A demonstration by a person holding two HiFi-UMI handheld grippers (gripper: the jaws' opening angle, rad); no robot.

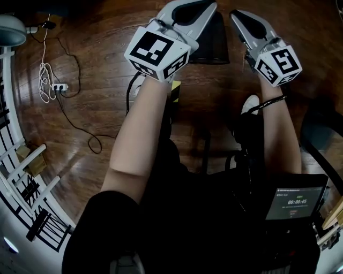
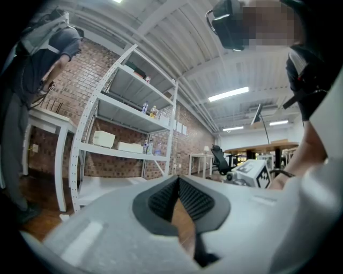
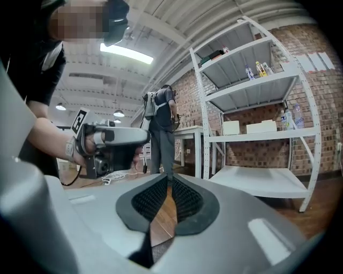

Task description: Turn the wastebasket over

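In the head view a black wastebasket (image 1: 212, 42) stands on the wooden floor, straight ahead of me and between my two grippers. My left gripper (image 1: 209, 6) reaches over its left top edge, and the right gripper (image 1: 236, 15) is just to its right. Whether either one touches it is hidden. In the left gripper view the left gripper (image 2: 178, 177) has its ridged pads meeting at the tips, with nothing between them. My right gripper (image 3: 170, 180) looks the same in its own view. The wastebasket appears in neither gripper view.
White cables and a power strip (image 1: 60, 86) lie on the floor at left, near a white rack (image 1: 21, 176). A screen with a timer (image 1: 296, 202) hangs at my lower right. White metal shelving (image 3: 257, 107) stands by the brick wall, and a person (image 3: 159, 126) stands near a table.
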